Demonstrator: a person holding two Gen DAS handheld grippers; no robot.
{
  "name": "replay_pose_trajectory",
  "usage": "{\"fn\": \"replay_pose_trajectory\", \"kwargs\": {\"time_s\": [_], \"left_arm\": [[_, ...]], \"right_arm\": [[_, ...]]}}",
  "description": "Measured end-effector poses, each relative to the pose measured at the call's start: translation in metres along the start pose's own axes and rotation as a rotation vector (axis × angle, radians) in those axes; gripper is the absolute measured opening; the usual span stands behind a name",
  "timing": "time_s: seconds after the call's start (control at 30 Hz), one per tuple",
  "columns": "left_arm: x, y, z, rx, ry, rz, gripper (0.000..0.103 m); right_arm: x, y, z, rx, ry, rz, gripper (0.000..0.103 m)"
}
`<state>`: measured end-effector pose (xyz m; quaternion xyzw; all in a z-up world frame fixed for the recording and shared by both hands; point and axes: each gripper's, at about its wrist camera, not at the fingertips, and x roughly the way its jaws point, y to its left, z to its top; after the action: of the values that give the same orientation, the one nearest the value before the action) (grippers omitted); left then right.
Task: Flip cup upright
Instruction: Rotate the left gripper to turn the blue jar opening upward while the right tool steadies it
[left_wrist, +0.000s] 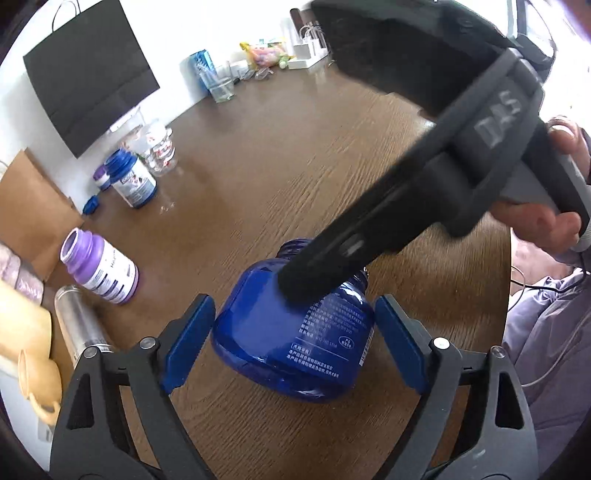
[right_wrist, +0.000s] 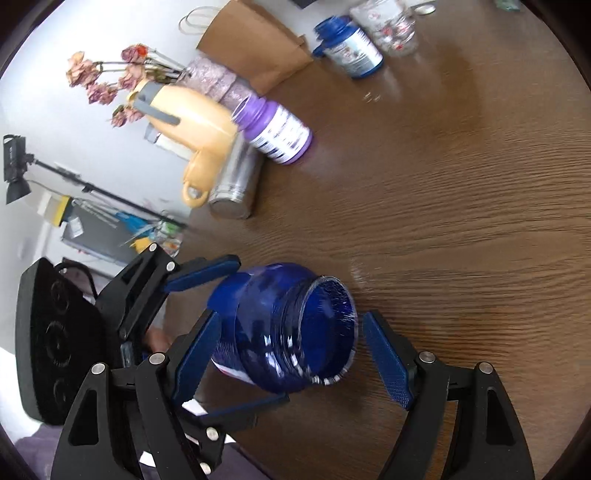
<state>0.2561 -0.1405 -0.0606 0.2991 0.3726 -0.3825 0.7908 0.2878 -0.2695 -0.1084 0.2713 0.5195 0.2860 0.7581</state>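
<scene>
A blue see-through cup (left_wrist: 280, 332) lies on its side on the brown wooden table (left_wrist: 258, 166). Its mouth points away from my left gripper (left_wrist: 293, 341), which stands open with its blue pads either side of the cup's base. From the opposite side, my right gripper (right_wrist: 291, 360) is open around the cup's (right_wrist: 273, 332) open mouth and neck, and no firm grip shows. In the left wrist view the right gripper (left_wrist: 314, 273) slants down from the upper right, one fingertip over the neck. The right wrist view shows the left gripper (right_wrist: 221, 332) straddling the base.
A purple bottle (left_wrist: 99, 273), a steel flask (left_wrist: 79, 325) and a yellow jug (right_wrist: 192, 114) stand to the left. Further back are a blue bottle (left_wrist: 131, 179), glass jars (left_wrist: 160, 147), a brown paper bag (right_wrist: 255, 48) and a black bag (left_wrist: 88, 70). A person's hand (left_wrist: 535, 221) holds the right gripper.
</scene>
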Motion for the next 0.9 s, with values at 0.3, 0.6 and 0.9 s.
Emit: {"fn": "replay_pose_trajectory", "kwargs": {"time_s": [0.3, 0.6, 0.9], "left_arm": [[-0.014, 0.021, -0.021, -0.411, 0.031, 0.012, 0.088], [-0.009, 0.016, -0.028, -0.468, 0.032, -0.048, 0.090], [0.000, 0.021, -0.030, -0.540, -0.011, -0.064, 0.086]], "right_arm": [[0.012, -0.008, -0.007, 0.065, 0.013, 0.080, 0.083], [0.035, 0.003, -0.006, 0.094, 0.030, 0.128, 0.083], [0.031, 0.003, -0.006, 0.085, 0.054, 0.126, 0.083]]}}
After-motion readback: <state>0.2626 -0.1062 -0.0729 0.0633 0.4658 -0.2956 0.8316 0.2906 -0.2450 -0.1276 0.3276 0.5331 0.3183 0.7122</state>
